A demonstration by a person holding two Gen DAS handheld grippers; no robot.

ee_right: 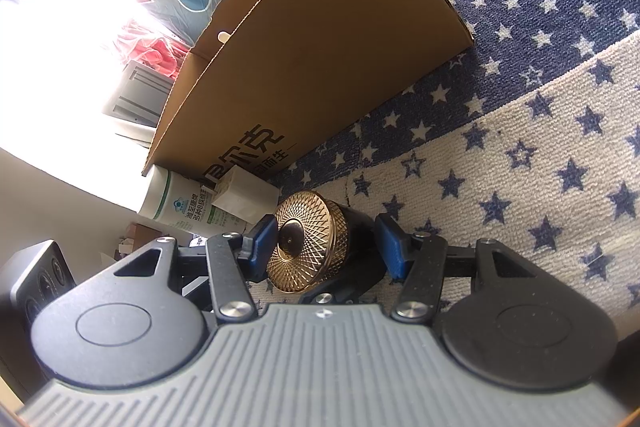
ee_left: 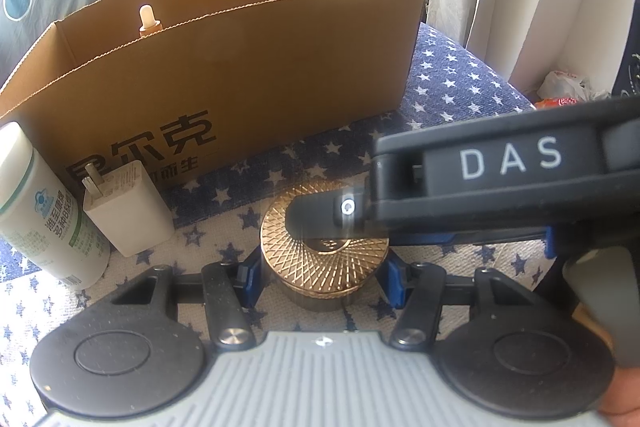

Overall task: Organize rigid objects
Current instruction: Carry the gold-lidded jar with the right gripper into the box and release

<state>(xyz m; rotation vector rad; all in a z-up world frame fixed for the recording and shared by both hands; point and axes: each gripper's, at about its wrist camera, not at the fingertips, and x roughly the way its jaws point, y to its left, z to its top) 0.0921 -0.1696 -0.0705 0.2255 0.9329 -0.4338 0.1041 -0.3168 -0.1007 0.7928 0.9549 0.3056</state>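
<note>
The gold-lidded jar [ee_left: 324,259] stands on the star-patterned cloth [ee_left: 452,99] in front of the cardboard box [ee_left: 248,67]. The left hand-held gripper [ee_left: 322,277] and the right hand-held gripper [ee_right: 326,241] both grasp it. A white charger [ee_left: 128,211] and a white bottle [ee_left: 44,215] stand left of the jar.

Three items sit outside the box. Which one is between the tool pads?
The gold-lidded jar; the white bottle and white charger stand apart by the cardboard box.

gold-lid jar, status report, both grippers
Left gripper and right gripper both straddle gold-lid jar. Jar on star cloth, outside cardboard box. Charger, bottle beside.
</note>
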